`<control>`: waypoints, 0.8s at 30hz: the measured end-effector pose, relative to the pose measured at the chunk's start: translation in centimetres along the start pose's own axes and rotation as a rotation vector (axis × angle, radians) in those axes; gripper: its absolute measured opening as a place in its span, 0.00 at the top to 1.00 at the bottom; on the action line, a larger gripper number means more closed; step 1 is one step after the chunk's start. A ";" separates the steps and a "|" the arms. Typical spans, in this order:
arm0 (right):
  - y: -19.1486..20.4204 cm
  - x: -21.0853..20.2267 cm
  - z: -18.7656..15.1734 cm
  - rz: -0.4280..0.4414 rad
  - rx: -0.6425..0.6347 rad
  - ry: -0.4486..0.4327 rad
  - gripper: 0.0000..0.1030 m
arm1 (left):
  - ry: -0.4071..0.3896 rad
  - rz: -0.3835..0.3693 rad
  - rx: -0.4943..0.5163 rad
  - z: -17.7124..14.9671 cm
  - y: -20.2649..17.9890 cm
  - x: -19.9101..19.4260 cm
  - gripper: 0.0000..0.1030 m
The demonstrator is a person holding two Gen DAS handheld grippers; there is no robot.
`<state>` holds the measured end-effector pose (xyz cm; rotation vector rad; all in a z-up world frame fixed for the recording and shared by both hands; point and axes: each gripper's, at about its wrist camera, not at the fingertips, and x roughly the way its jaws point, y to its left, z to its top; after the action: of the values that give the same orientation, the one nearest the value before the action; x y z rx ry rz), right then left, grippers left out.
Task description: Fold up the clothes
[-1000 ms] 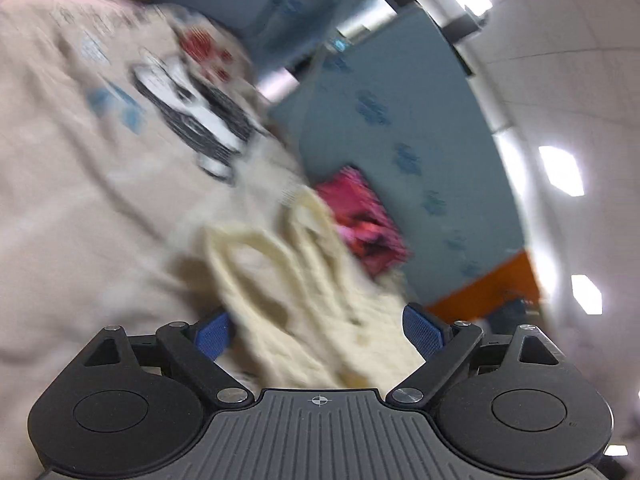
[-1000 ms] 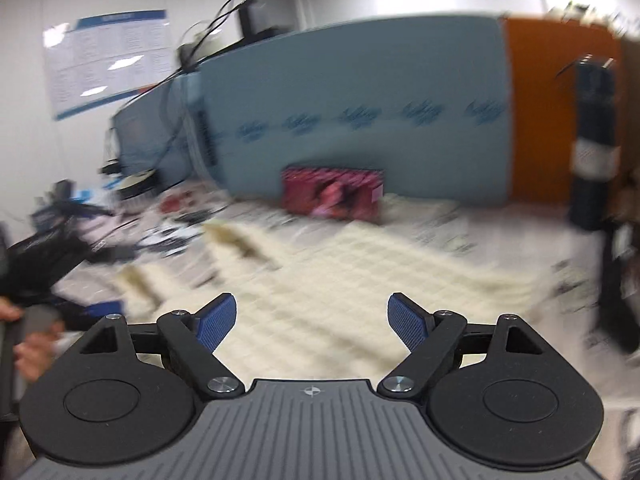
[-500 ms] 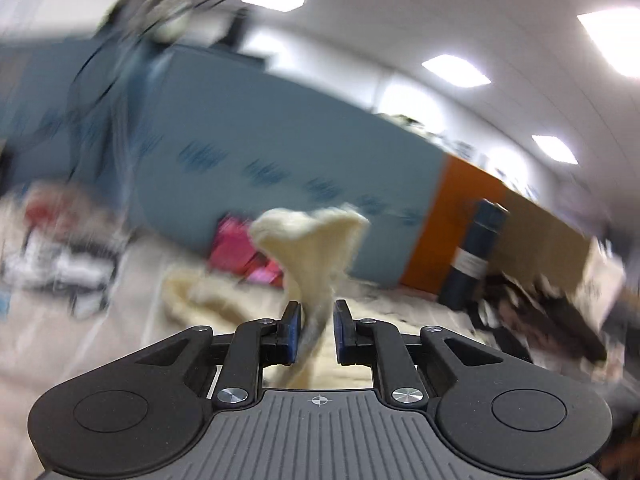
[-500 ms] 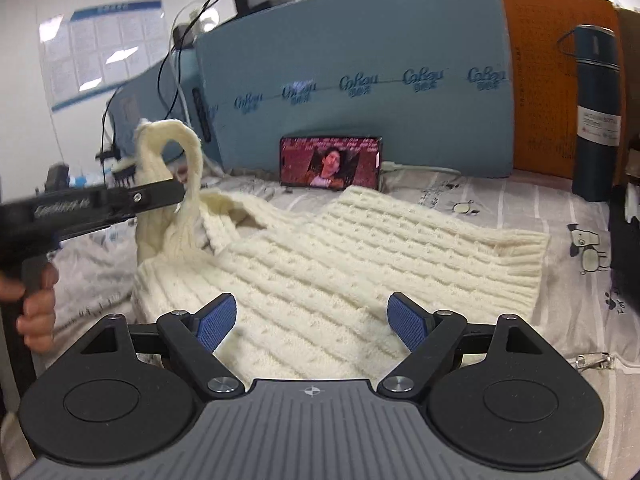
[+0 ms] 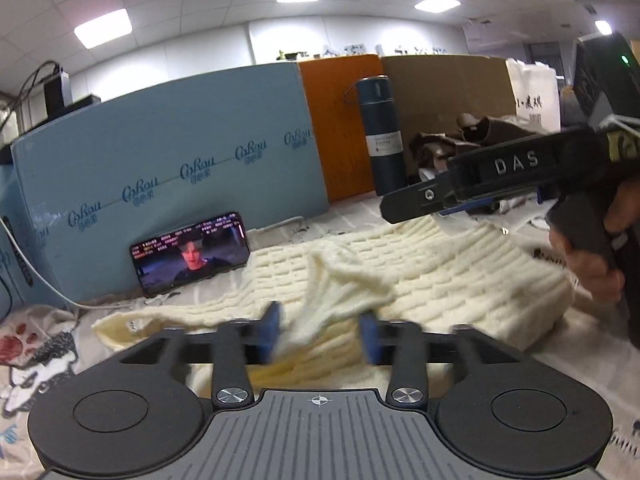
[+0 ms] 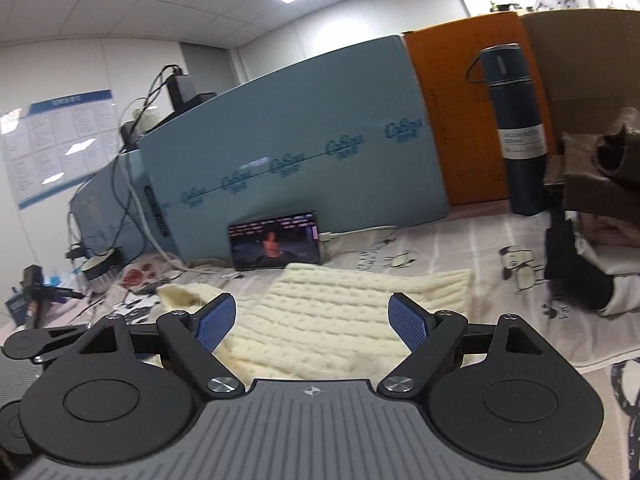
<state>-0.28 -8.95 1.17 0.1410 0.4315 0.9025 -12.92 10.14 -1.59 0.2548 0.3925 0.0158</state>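
Knitwear, one cream cable-knit sweater [image 5: 420,272], lies spread on the printed bedsheet [image 6: 452,248] in front of the blue foam board [image 5: 168,176], just before the propped phone [image 5: 192,252]. A sleeve [image 5: 340,284] is doubled over onto the body, so the first fold looks made. The left gripper [image 5: 320,332] has its blue pads parted, the sleeve end lying loose between them without being pinched; I judge it a release. The right gripper [image 6: 310,320] hangs over the sweater with fingers wide apart, holding nothing. The hem edge and the far sleeve [image 6: 180,296] lie flat and unfolded, so most of the folding seems left. A dark blue flask [image 6: 516,132] and a clothes pile [image 6: 592,216] stand well apart.
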 end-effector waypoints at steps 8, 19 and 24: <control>0.7 -0.1 -0.3 0.051 -0.030 -0.011 0.16 | -0.005 -0.109 0.026 -0.3 -0.2 -1.1 0.23; 4.4 1.6 -0.1 0.095 -0.254 0.075 0.09 | 0.054 -0.276 -0.012 -1.0 0.3 -0.6 0.17; 5.3 3.2 -0.7 0.038 -0.318 0.153 0.09 | 0.048 -0.256 -0.017 -1.4 1.3 -2.3 0.17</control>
<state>-2.66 -3.20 1.11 -0.2126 0.4227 1.0110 -15.52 11.61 -1.60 0.1861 0.4701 -0.2265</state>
